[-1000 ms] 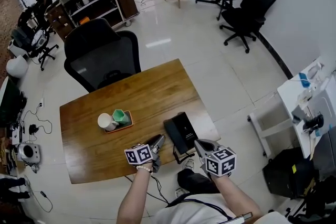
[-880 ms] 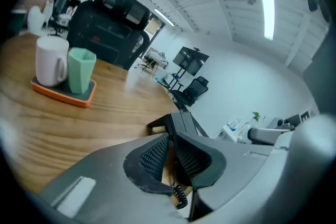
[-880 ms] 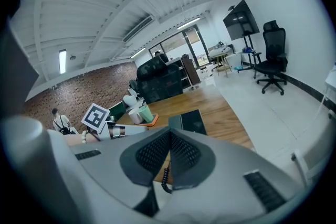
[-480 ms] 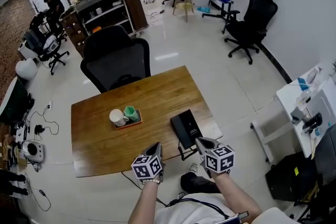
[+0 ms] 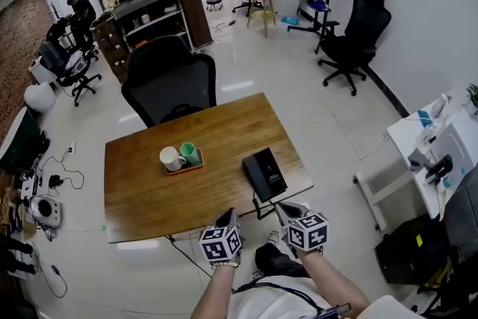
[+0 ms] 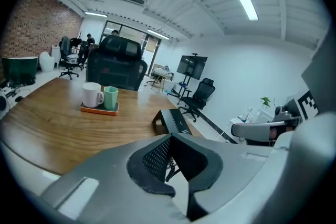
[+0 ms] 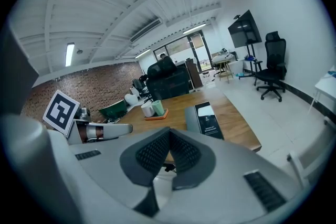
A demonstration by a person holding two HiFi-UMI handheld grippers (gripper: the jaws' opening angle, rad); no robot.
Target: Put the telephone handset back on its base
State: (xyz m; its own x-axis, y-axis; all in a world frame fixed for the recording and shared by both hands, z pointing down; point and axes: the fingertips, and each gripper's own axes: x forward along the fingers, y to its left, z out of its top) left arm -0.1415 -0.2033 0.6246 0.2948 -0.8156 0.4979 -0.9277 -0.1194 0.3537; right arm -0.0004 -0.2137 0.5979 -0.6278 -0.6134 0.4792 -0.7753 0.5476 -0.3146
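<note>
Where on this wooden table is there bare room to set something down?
The widest bare patch of the table lies between the orange tray and the left and near edges. Another runs along the far edge by the office chair, behind the telephone. The right near corner is crowded by the telephone.

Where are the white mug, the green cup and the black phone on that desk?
white mug [image 5: 170, 158], head view, its rim.
green cup [image 5: 189, 153], head view, its side.
black phone [image 5: 264, 173], head view, its top face.
</note>
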